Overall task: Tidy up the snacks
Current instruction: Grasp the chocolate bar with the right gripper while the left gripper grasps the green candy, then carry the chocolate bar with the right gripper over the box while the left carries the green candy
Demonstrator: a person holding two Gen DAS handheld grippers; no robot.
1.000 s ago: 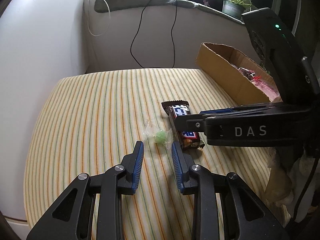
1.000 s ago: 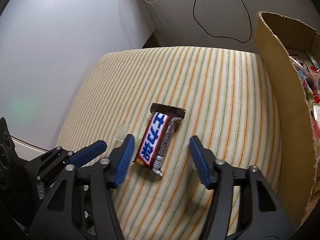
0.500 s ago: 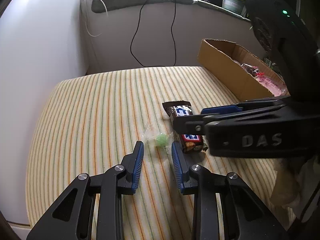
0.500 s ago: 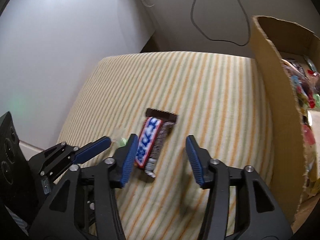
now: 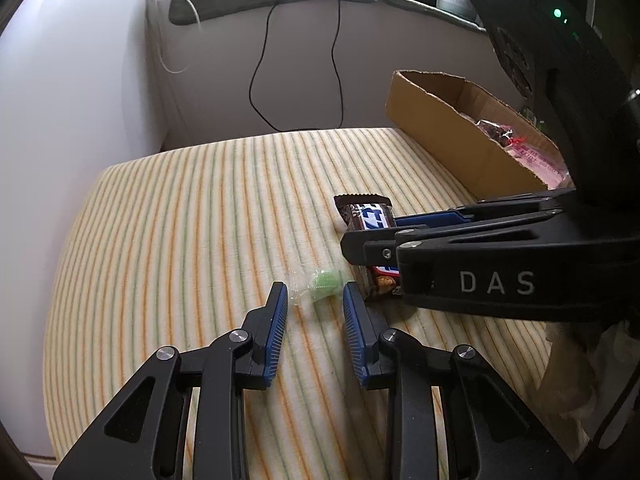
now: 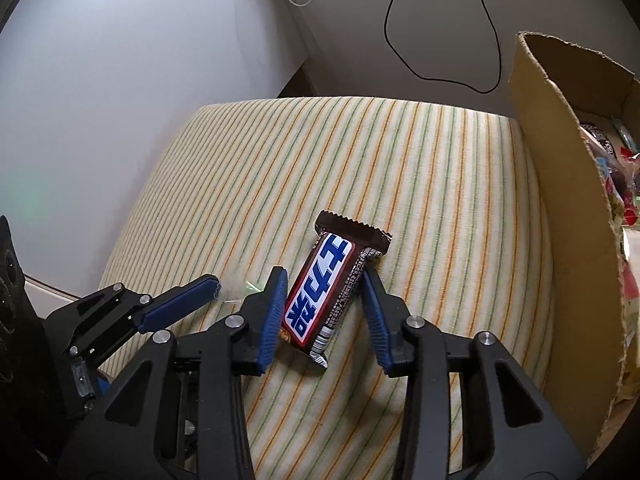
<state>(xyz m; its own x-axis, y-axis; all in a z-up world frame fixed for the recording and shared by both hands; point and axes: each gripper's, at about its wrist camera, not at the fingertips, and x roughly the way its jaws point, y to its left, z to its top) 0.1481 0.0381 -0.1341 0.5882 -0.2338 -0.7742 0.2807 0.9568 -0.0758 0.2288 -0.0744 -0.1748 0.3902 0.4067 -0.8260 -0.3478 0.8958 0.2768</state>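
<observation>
Striped cloth (image 5: 168, 240) in yellow, orange and green covers the surface on which the snacks lie. A brown chocolate bar (image 6: 320, 292) with a blue-and-white label is seen between the blue pads of the right gripper (image 6: 324, 280); its jaws have just been closing, the left pad is touching the wrapper's edge and the right pad appears to meet the other side, though a firm grip cannot be confirmed. The bar lies flat on the cloth, its crimped end pointing away. Just left of it, a green candy (image 5: 325, 282) in a clear wrapper is found just beyond the tips of the left gripper (image 5: 315, 294), whose narrowly parted jaws hold nothing. A cardboard box (image 5: 448, 136) holding other wrapped snacks is set at the far right. Black cables (image 5: 260, 80) hang down the wall behind.
</observation>
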